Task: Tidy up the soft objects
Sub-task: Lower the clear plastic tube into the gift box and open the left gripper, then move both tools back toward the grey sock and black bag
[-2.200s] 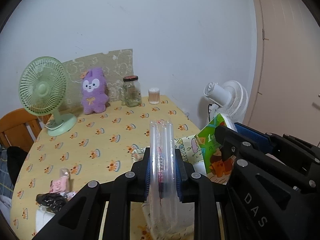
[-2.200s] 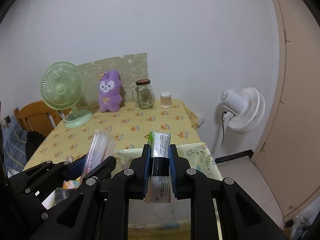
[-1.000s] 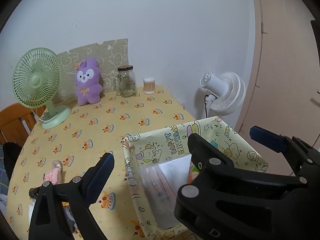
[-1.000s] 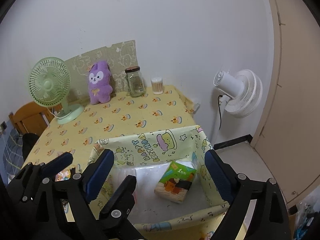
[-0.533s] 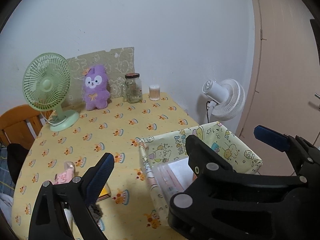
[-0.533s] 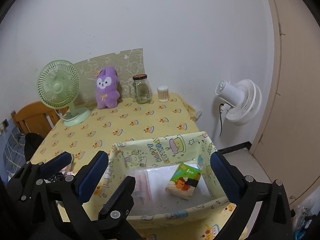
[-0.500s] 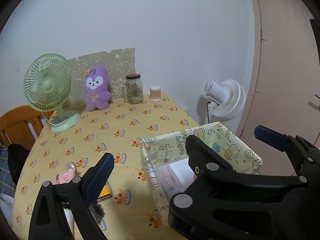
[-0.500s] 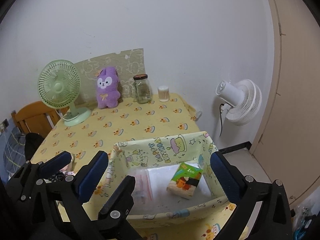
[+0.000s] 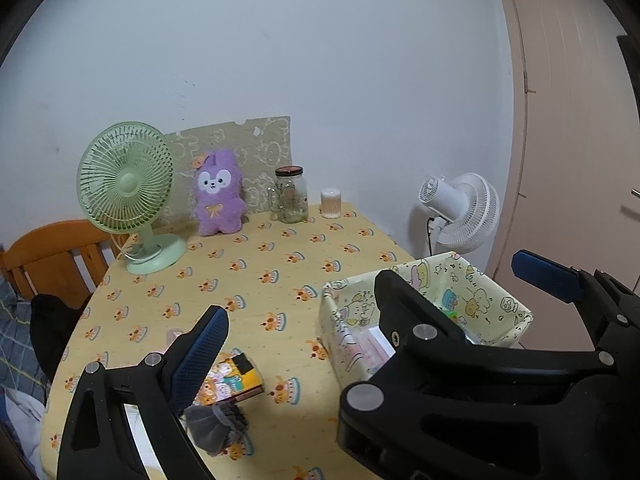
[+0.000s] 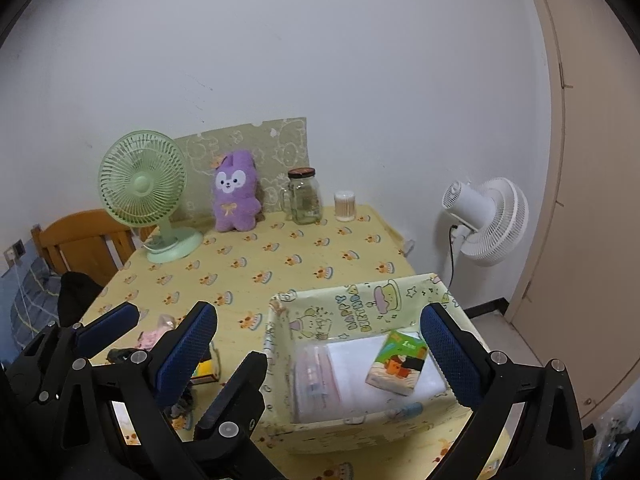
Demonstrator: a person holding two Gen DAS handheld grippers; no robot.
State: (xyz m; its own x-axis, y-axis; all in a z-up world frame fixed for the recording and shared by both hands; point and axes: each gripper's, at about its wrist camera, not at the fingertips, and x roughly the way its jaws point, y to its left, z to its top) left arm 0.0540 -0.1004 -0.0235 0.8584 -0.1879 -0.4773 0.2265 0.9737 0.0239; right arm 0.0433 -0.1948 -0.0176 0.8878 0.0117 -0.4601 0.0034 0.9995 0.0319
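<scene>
soft packets, a green-and-orange tissue pack [image 10: 398, 364] and a clear plastic sleeve of pink items [image 10: 316, 376], lie flat inside the pale yellow cartoon-print fabric bin [image 10: 360, 308] at the table's near edge. both the left gripper [image 9: 304, 344] and right gripper [image 10: 320, 350] hang spread wide and empty, so they look ready for the yellow snack pack [image 9: 230, 378] and grey fabric bundle [image 9: 216, 426] lying loose on the yellow cake-print tablecloth [image 9: 260, 272].

1. Two fans: one green fan [image 10: 142, 184] on the desk [image 10: 256, 268], one white fan [image 10: 490, 220] beside it.
2. One purple plush [image 10: 234, 192].
3. One glass jar [image 10: 306, 196].
4. One fabric bin [image 10: 360, 308], holding one green pack [image 10: 398, 362].
5. Two hand-held grippers.
</scene>
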